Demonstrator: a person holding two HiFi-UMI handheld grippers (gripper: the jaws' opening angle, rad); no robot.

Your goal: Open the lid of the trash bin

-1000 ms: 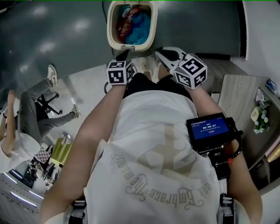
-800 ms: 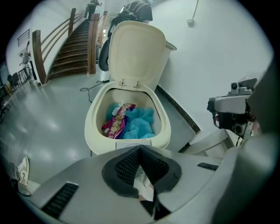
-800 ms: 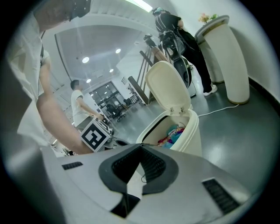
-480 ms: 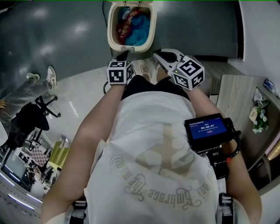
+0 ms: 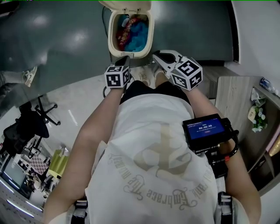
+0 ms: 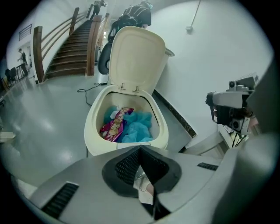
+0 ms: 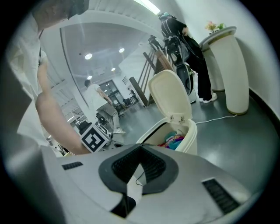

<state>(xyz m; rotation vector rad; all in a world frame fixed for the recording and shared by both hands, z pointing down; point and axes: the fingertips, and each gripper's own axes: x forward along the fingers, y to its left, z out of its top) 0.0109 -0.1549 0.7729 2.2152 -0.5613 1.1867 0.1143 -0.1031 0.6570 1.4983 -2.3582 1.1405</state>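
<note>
The cream trash bin (image 5: 114, 46) stands on the grey floor ahead of me with its lid (image 5: 126, 4) swung up and back. Inside lie blue material (image 6: 139, 127) and a pink wrapper (image 6: 113, 126). The bin (image 6: 94, 140) and its upright lid (image 6: 135, 57) fill the left gripper view. The right gripper view shows the bin (image 7: 192, 139) and lid (image 7: 170, 94) from the side. My left gripper (image 5: 124, 59) hovers just short of the bin's near rim, shut and holding nothing. My right gripper (image 5: 156, 56) is level with it to the right, also shut and holding nothing.
A wooden cabinet (image 5: 236, 96) stands at the right and an office chair (image 5: 30, 122) at the left. A staircase (image 6: 70, 48) and a floor cable (image 6: 85, 89) lie behind the bin. A tall white stand (image 7: 232, 74) and a person in black (image 7: 183, 48) are beyond it.
The bin sits lower in the head view and its raised lid now shows at the top. The seated person at the left has gone out of view. Both grippers stay near the bin's front.
</note>
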